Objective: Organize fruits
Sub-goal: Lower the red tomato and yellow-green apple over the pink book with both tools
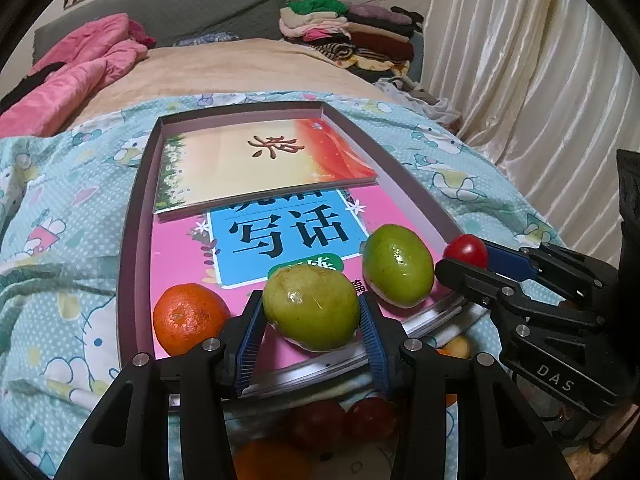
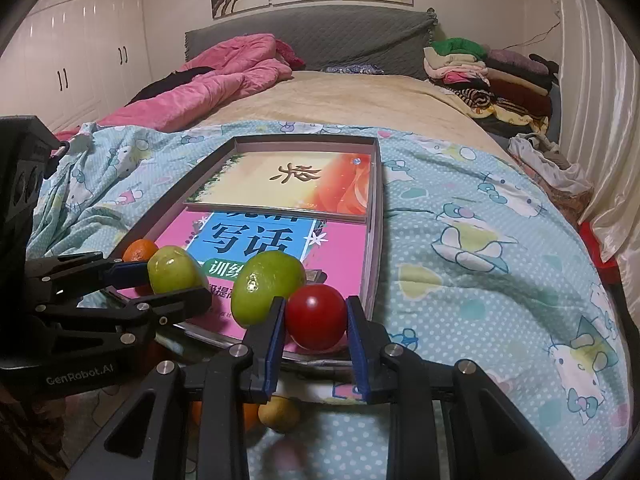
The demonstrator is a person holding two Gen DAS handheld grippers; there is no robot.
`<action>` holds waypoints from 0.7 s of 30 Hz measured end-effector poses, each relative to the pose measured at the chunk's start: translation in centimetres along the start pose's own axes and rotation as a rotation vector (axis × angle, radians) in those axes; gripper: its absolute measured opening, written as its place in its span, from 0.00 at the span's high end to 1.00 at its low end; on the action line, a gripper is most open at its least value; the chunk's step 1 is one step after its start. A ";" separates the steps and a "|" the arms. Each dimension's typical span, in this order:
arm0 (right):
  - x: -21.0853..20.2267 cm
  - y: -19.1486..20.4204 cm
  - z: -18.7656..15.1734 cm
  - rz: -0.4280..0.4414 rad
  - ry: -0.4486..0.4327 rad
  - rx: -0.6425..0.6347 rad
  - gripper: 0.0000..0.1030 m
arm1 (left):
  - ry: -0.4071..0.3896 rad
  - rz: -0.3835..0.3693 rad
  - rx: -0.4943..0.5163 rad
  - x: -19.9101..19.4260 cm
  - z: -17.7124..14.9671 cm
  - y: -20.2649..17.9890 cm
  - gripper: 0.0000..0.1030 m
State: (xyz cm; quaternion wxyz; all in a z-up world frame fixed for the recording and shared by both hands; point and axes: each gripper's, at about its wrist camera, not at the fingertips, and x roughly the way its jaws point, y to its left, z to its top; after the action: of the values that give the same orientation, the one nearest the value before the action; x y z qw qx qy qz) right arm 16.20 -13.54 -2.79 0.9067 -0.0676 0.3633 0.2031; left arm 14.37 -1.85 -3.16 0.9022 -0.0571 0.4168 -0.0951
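Left wrist view shows the left gripper (image 1: 312, 312) clamped on a green fruit (image 1: 311, 307), its blue pads (image 1: 250, 344) pressing both sides of it above the near end of a shallow box (image 1: 138, 200). Just to the left of these tongs an orange (image 1: 188, 318) sits in the box's near corner, on a pink book (image 1: 280, 236) that lines the bottom. Ahead and to the right of the tongs lies a second green fruit (image 1: 398, 266), also on the pink book. Farther ahead, a second book (image 1: 260, 164) with an orange and cream cover lies across the far half of the box. To the right, the right gripper (image 1: 476, 258) is closed on a small red tomato (image 1: 466, 250) at the box's near right corner. Below the left tongs, more red and orange fruit (image 1: 340, 420) shows blurred in a round dish (image 1: 320, 364) with a metal rim. Right wrist view shows the right gripper (image 2: 316, 320) gripping the tomato (image 2: 316, 316) between its blue pads (image 2: 274, 340), with the free green fruit (image 2: 268, 288) just to its left and touching the left pad. Farther left, the left gripper (image 2: 168, 276) holds its green fruit (image 2: 172, 270), and the orange (image 2: 139, 250) peeks out behind it. The box (image 2: 376, 220) rests on a light blue patterned sheet (image 2: 480, 260) spread over a bed.
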 end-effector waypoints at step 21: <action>0.2 0.0 -0.2 0.015 0.007 0.011 0.70 | 0.010 -0.007 -0.006 0.1 0.1 0.1 0.53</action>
State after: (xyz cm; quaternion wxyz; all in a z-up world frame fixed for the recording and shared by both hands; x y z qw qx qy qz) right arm 16.20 -13.58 -3.08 0.9043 -0.0607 0.3680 0.2076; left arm 14.52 -1.77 -3.19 0.8996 -0.0605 0.4214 -0.0972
